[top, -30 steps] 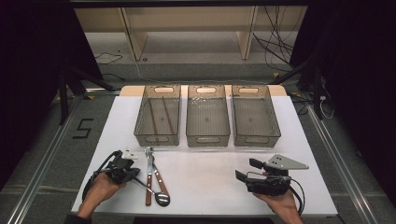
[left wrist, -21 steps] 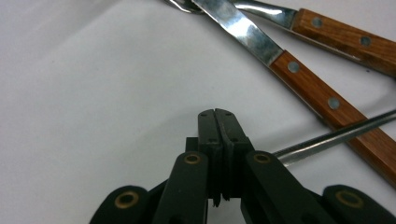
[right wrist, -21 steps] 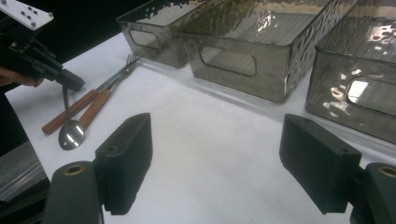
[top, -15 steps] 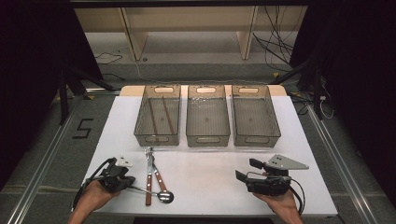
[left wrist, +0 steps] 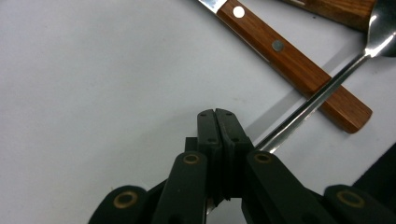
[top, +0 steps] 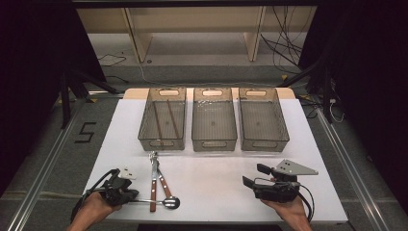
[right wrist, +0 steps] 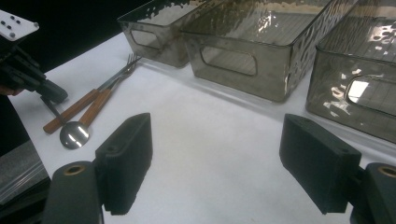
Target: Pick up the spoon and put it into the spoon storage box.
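The spoon (top: 163, 202) in my left tongs is all metal, polished, with an oval bowl and a long slim handle. It lies flat near the front edge of the white table, handle pointing left, bowl to the right. The handle end sits clamped between the closed black tips. The handle crosses the butt of a wooden-handled knife (left wrist: 299, 65); I cannot tell whether over or under. The bowl (right wrist: 74, 135) rests just beside the butt of a second wooden handle.

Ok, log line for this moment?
left gripper: shut on spoon handle | right gripper: open, holding nothing | two wooden-handled utensils: on table
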Demonstrator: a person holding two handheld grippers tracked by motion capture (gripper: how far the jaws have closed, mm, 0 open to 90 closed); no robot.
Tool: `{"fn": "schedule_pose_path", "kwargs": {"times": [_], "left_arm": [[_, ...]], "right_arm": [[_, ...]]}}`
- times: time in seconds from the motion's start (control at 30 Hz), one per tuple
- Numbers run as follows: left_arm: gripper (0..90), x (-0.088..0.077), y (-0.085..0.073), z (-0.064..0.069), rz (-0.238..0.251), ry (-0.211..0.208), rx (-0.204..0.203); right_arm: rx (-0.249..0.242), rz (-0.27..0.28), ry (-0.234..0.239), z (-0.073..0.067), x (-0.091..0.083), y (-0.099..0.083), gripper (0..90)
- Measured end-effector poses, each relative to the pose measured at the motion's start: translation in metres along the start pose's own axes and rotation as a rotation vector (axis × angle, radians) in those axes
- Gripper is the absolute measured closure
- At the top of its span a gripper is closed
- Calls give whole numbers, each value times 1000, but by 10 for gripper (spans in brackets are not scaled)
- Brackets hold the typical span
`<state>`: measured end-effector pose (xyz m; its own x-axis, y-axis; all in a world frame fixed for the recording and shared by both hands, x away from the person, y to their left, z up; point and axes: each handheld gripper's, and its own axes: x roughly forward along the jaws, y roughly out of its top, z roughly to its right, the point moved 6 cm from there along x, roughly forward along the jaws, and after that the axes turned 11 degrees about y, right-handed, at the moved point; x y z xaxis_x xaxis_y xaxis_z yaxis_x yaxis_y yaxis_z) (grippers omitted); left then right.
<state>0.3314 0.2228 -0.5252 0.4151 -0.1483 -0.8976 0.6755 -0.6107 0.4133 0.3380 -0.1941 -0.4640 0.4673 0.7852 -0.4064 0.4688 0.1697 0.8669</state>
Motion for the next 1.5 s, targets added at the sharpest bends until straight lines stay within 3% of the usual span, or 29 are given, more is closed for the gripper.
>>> {"fn": "schedule_pose_path", "kwargs": {"times": [0.2, 0.43, 0.53, 0.6, 0.77, 0.9, 1.03, 1.23, 1.3, 1.5], "left_arm": [[866, -3, -2, 3, -29, -19, 40], [790, -8, 5, 3, -7, -21, 47], [635, -15, 11, 2, -1, -20, 44], [533, -18, 12, 4, -21, -45, 51], [311, -21, 15, 11, -62, -58, 126], [243, -20, 14, 17, -102, -65, 193], [252, -17, 14, 23, -109, -77, 235], [357, -12, 12, 26, -135, -64, 297], [390, -11, 13, 28, -129, -69, 294], [494, -8, 13, 31, -134, -73, 353]], "right_arm": [[-1, 4, -2, 1, -1, 0, 264], [1, 4, -2, 0, -1, 0, 264], [-2, 7, -1, 0, -2, 0, 264], [3, 4, 1, 0, -2, -1, 264], [-1, 6, 3, 0, -2, -1, 264], [0, 4, 3, 0, -2, -1, 263], [0, 2, 6, 0, -2, -2, 263], [2, 1, 7, 0, -2, -2, 263], [1, -1, 7, 0, -2, -2, 263], [0, -2, 7, 0, -2, -2, 263]]}}
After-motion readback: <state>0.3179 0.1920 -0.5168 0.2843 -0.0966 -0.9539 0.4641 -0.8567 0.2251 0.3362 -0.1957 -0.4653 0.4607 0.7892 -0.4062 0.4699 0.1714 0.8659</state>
